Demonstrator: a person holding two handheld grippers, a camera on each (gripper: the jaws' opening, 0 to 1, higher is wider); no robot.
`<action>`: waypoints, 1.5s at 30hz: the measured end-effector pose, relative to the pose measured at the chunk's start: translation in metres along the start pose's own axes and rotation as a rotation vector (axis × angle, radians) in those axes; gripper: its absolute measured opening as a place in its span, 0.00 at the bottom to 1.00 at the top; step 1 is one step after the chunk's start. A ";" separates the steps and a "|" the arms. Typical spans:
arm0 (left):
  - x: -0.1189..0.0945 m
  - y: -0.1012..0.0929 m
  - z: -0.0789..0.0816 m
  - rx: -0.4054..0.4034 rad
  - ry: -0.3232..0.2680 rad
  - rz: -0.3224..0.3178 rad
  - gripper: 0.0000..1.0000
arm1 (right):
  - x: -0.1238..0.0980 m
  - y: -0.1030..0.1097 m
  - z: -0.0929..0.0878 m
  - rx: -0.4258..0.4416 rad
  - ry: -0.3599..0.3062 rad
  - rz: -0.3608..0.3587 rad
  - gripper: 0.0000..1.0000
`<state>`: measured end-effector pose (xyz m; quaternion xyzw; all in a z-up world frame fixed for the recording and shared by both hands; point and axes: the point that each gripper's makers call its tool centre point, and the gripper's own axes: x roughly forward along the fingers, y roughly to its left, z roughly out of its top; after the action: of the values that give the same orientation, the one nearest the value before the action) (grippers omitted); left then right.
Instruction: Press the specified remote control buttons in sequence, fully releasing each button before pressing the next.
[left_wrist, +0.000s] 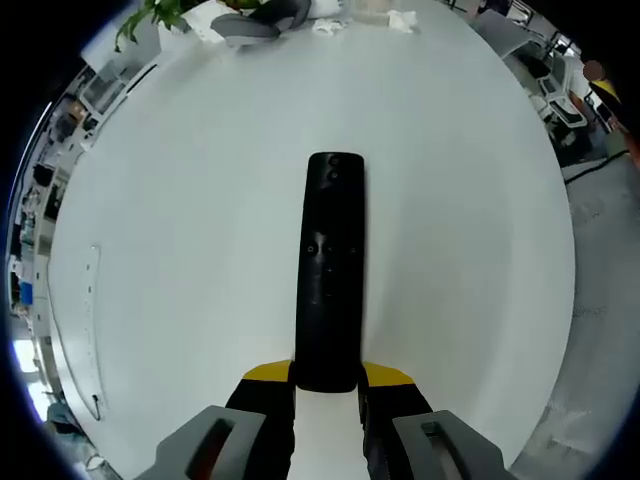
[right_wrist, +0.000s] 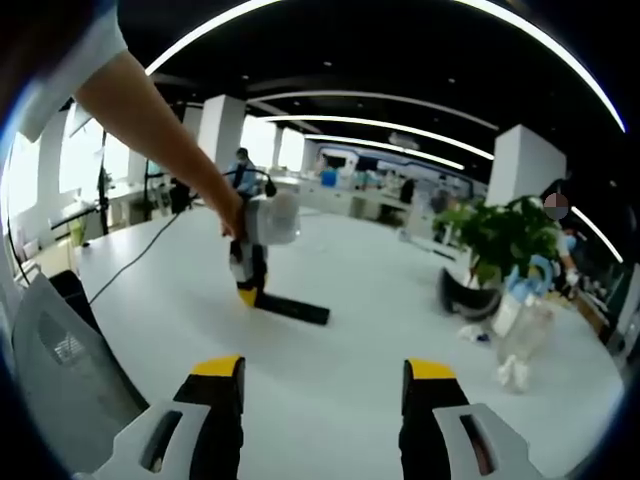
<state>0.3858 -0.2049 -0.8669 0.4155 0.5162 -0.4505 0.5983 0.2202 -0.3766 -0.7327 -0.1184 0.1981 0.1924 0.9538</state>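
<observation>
left gripper (left_wrist: 327, 385) low over white bench (left_wrist: 180, 200), fingers (left_wrist: 262, 390) clamped on near end of black remote (left_wrist: 329, 270), which lies flat pointing away. right gripper (right_wrist: 322, 385) raised level, fingers (right_wrist: 218, 385) spread apart, empty, aimed at left gripper (right_wrist: 250, 262) and remote (right_wrist: 292, 308).

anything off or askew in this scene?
Nothing stands out. The long black remote control lies flat on the white table, its near end between the left gripper's jaws. The right gripper is open above the table.
</observation>
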 end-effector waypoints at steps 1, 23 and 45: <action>0.000 -0.001 0.000 0.000 -0.002 0.000 0.23 | 0.000 0.000 0.000 0.002 0.000 0.002 0.59; -0.002 -0.038 -0.003 0.013 -0.030 0.001 0.23 | -0.003 0.002 0.001 0.035 0.003 0.019 0.28; -0.002 -0.067 -0.003 0.004 -0.062 0.002 0.23 | -0.004 -0.001 -0.004 0.037 0.032 0.013 0.00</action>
<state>0.3202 -0.2186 -0.8669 0.4030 0.4963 -0.4635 0.6135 0.2157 -0.3805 -0.7343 -0.1025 0.2176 0.1928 0.9513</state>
